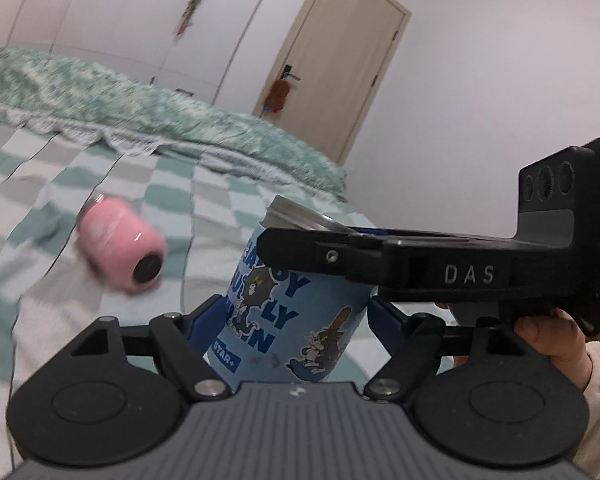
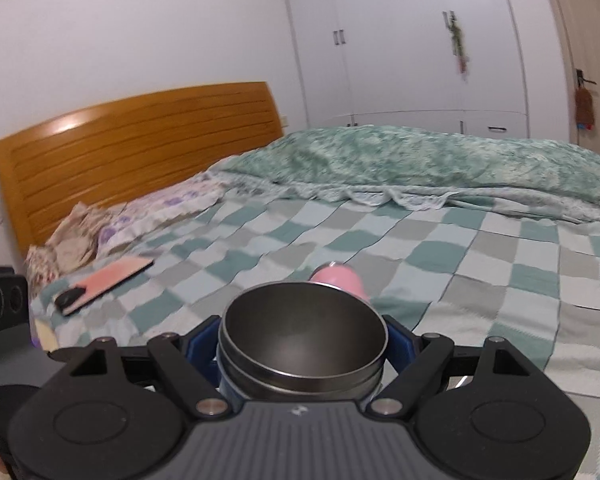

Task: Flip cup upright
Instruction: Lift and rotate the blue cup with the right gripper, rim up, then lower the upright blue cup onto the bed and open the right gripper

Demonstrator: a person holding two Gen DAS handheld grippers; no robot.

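Observation:
A blue cup (image 1: 288,316) with cartoon prints and a steel rim is held nearly upright, mouth up, above the bed. My left gripper (image 1: 290,320) is shut on its lower body. My right gripper (image 1: 320,248) comes in from the right and is shut on the cup near the rim. In the right wrist view the cup's open steel mouth (image 2: 304,340) sits between my right gripper's (image 2: 304,344) blue pads (image 2: 398,340). A pink cup (image 1: 120,244) lies on its side on the bed, black base toward me; it shows behind the steel rim in the right wrist view (image 2: 342,278).
The bed has a green-and-white checked sheet (image 2: 460,260) and a rumpled green quilt (image 2: 420,160) along its far side. A phone in a pink case (image 2: 104,284) lies near pillows by the wooden headboard (image 2: 140,148). Wardrobes and a door (image 1: 340,64) stand beyond.

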